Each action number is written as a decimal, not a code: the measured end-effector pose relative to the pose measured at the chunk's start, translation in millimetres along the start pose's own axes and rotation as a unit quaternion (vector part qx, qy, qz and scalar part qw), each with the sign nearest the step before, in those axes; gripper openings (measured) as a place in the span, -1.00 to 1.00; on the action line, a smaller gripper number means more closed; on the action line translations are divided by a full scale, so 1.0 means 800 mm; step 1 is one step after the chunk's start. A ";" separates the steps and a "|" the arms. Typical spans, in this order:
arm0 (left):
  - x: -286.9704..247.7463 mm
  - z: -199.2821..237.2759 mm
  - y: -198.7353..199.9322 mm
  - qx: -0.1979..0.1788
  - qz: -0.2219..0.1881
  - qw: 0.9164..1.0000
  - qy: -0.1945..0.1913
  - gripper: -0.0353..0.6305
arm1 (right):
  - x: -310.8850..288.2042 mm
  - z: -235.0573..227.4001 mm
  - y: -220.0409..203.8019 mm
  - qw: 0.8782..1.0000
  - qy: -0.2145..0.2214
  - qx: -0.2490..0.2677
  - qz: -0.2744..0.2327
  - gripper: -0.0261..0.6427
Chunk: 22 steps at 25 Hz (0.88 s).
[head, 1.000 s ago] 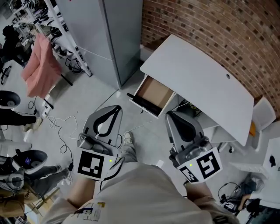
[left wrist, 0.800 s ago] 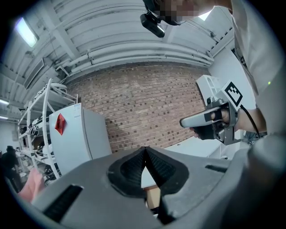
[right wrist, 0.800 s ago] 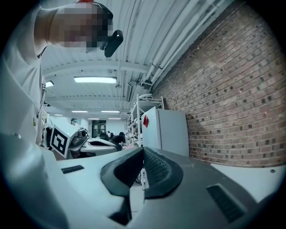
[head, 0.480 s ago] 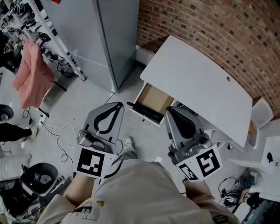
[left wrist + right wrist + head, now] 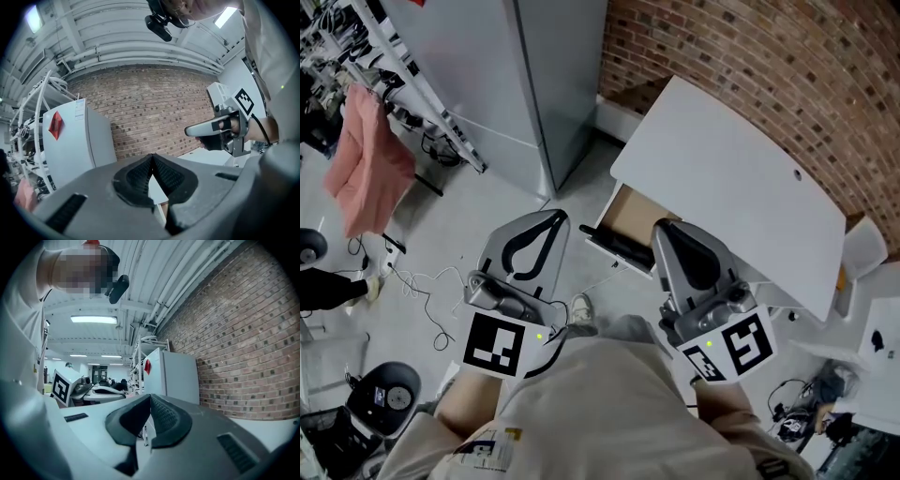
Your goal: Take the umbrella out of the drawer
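Observation:
Under the left end of the white desk (image 5: 731,178) a drawer (image 5: 631,211) stands pulled out, brown inside. A black elongated thing (image 5: 617,245) lies along its near edge; I cannot tell for sure that it is the umbrella. My left gripper (image 5: 554,218) is shut and empty, held over the floor just left of the drawer. Also shut and empty, my right gripper (image 5: 661,228) hovers at the drawer's right front corner. In the left gripper view the jaws (image 5: 152,157) meet, with the right gripper (image 5: 188,132) beside them. The right gripper view shows its own tips (image 5: 150,397) pressed together.
A tall grey cabinet (image 5: 534,84) stands left of the desk against the brick wall (image 5: 750,56). A pink garment (image 5: 367,159) hangs on a rack at the left. Cables (image 5: 422,279) trail on the floor. The person's shoe (image 5: 578,307) shows between the grippers.
The person has stepped towards the desk, carrying both grippers forward. The drawer now lies closer to the two gripper tips. Both grippers stay shut.

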<state>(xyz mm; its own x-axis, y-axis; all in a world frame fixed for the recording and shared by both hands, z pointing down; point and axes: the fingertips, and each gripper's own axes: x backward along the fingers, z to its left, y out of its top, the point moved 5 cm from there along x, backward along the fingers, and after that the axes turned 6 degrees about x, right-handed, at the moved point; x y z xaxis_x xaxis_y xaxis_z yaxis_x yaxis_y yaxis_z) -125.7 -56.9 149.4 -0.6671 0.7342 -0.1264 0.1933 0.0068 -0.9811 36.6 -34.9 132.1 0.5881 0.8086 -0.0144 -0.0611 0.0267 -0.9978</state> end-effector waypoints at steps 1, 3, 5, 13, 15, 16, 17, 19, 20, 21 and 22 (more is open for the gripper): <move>-0.003 0.003 -0.001 0.004 0.001 1.000 0.003 -0.87 | -0.004 -0.002 -0.001 1.000 0.003 -0.001 0.000 -0.90; -0.009 0.006 -0.004 0.008 0.005 1.000 0.007 -0.87 | -0.011 -0.008 -0.001 1.000 0.009 -0.001 -0.001 -0.90; -0.016 0.007 -0.004 0.005 0.010 1.000 0.009 -0.87 | -0.016 -0.017 -0.002 1.000 0.014 -0.003 -0.002 -0.90; -0.046 0.009 0.003 0.016 0.018 0.999 0.042 -0.87 | -0.030 -0.056 -0.010 0.999 0.044 -0.008 0.004 -0.90; -0.056 0.011 0.005 0.030 0.019 0.998 0.053 -0.87 | -0.035 -0.067 -0.012 0.999 0.051 -0.010 0.008 -0.90; -0.060 0.011 0.004 0.032 0.021 0.998 0.057 -0.87 | -0.037 -0.072 -0.015 0.998 0.054 -0.012 0.010 -0.90; -0.063 0.010 0.002 0.033 0.024 0.997 0.059 -0.87 | -0.038 -0.078 -0.018 0.998 0.055 -0.015 0.013 -0.90; -0.070 0.010 -0.003 0.033 0.029 0.997 0.064 -0.87 | -0.043 -0.087 -0.026 0.998 0.056 -0.021 0.021 -0.90; -0.073 0.011 -0.005 0.034 0.031 0.997 0.066 -0.87 | -0.045 -0.091 -0.029 0.998 0.056 -0.023 0.024 -0.90; -0.075 0.012 -0.009 0.036 0.034 0.996 0.069 -0.87 | -0.049 -0.093 -0.032 0.998 0.057 -0.025 0.026 -0.90; -0.077 0.014 -0.013 0.037 0.037 0.996 0.071 -0.87 | -0.052 -0.095 -0.034 0.998 0.060 -0.027 0.026 -0.89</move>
<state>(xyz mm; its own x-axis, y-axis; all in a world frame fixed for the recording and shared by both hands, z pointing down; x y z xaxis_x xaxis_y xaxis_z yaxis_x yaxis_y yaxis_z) -94.8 -110.2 165.8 -0.5438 0.8194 -0.1811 0.1810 -0.0962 -0.9788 75.0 -114.2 155.1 0.6772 0.7324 -0.0706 -0.0527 -0.0474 -0.9975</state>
